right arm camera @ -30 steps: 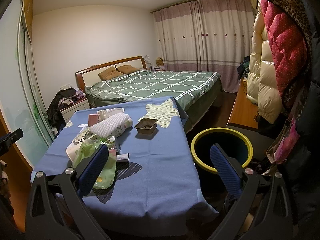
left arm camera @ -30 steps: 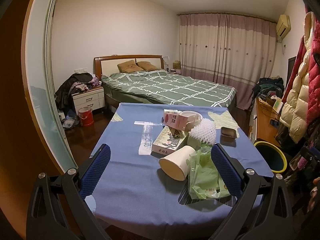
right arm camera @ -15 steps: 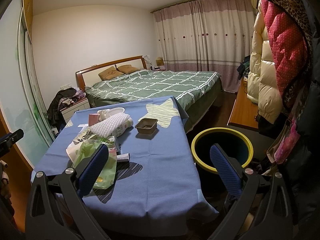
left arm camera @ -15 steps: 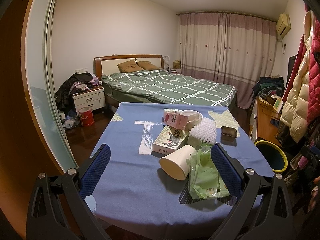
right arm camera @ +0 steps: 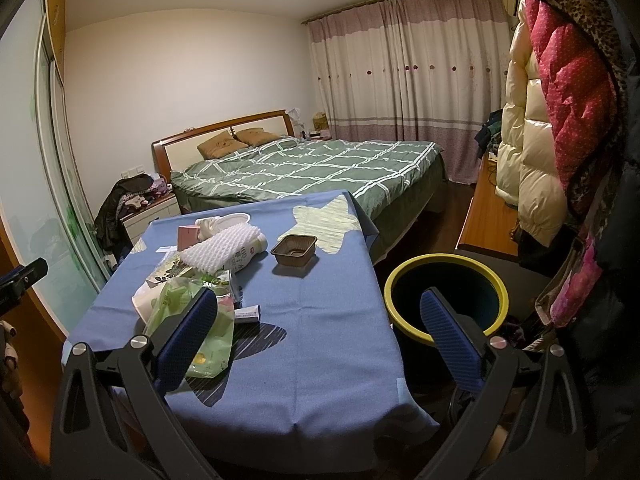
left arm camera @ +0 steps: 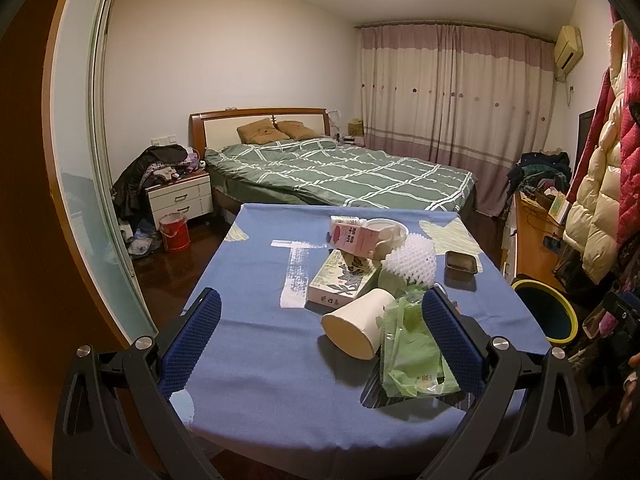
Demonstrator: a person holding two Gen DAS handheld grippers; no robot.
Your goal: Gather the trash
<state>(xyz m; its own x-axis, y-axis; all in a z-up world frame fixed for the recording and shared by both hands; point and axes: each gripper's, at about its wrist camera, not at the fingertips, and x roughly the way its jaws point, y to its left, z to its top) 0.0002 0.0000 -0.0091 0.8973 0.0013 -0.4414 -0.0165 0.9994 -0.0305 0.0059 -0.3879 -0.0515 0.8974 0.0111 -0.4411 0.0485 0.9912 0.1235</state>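
Both claws spread wide, empty: left gripper [left arm camera: 320,332], right gripper [right arm camera: 320,328]. Trash pile sits frame centre on the blue table [left arm camera: 248,344]: tipped paper cup [left arm camera: 358,328], green bag [left arm camera: 412,344], pink carton [left arm camera: 354,238]. Bin [right arm camera: 446,300] lower right. Risk: cup likely rolls if nudged; flimsy bag may slip the pads.

Left tool [left arm camera: 320,336]: two black angular arms with triangular cut-outs, a silver round screw head at each pivot, two per side. Fingers [left arm camera: 191,340] are flat paddles faced with dark blue pads in a fine dotted grid texture. Right tool [right arm camera: 320,336] has the same build: black frame, silver screws, blue textured pads [right arm camera: 187,344]. No cables or markings visible. A bit of skin-toned hand [left arm camera: 630,390] shows at the left view's right edge, blurred.
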